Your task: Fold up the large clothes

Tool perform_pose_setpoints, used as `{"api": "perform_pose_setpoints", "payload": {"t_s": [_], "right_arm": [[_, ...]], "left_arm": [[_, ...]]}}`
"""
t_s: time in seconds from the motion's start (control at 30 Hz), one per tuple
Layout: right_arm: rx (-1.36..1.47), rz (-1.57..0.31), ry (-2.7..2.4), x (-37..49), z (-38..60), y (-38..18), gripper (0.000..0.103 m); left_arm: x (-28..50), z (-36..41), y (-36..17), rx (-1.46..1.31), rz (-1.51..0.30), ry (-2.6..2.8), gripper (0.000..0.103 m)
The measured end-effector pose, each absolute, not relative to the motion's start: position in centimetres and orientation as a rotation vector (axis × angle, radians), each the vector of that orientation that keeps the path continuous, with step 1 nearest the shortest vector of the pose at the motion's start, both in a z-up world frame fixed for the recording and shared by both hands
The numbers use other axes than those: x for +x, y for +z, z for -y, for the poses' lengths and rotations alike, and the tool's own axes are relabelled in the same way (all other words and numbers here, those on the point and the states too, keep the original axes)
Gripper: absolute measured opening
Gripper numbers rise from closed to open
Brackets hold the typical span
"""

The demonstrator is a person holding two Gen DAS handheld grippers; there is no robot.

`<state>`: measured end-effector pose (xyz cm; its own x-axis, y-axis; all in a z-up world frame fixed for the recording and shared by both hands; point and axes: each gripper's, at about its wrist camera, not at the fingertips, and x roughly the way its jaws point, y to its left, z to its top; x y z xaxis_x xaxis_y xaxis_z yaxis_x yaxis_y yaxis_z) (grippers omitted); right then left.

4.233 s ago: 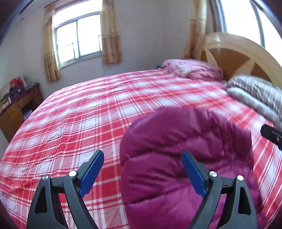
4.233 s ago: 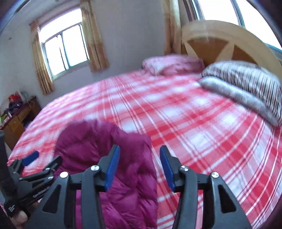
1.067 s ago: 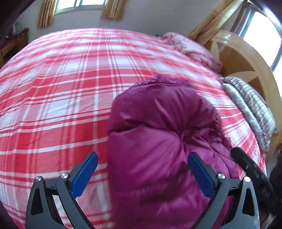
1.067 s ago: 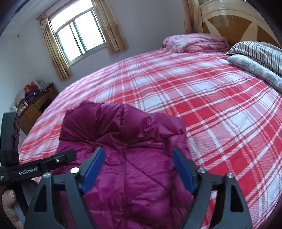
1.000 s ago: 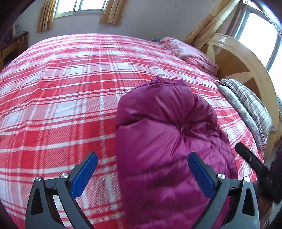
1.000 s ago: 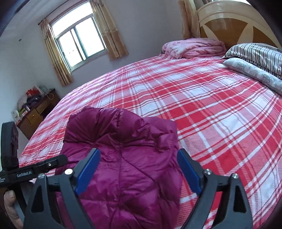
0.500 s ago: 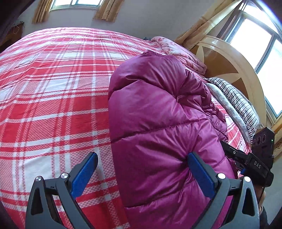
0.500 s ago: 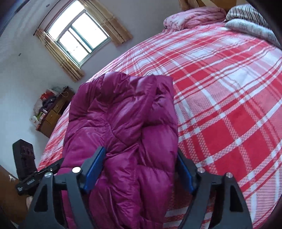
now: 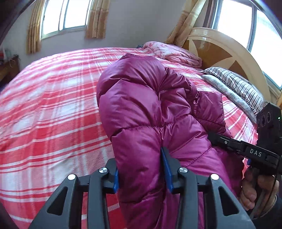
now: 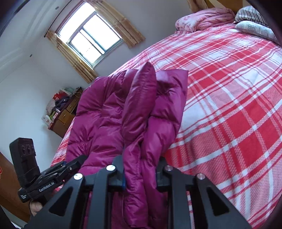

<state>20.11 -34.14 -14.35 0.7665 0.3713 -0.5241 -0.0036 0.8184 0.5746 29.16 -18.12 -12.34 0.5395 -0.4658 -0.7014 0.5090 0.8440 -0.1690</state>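
Jaws of both the left gripper and right gripper pinch the puffy purple quilted jacket, lifted mid-frame for folding; next, lay it over neatly.

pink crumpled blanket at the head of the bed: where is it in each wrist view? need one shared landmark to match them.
Left wrist: pink blanket sits upper centre-right, beyond the magenta jacket, just left of the wooden headboard.
Right wrist: pink blanket sits top right, at the far end of the plaid bedspread.
Shared landmark: the striped pillow lies right of the blanket in both views.
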Motion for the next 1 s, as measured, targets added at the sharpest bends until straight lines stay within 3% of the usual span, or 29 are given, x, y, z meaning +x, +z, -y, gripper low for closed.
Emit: {"api": "perform_pose_setpoints", "payload": {"t_s": [0.4, 1.0], "right_arm": [[0.472, -0.692, 0.405, 23.2, 23.2, -11.6, 0.024], [0.336, -0.778, 0.623, 30.1, 9.9, -12.7, 0.024]], "left_arm": [[26.7, 8.9, -10.6, 0.027, -0.722, -0.376, 0.04], [25.1, -4.1, -11.2, -0.094, -0.713, -0.136, 0.04]]}}
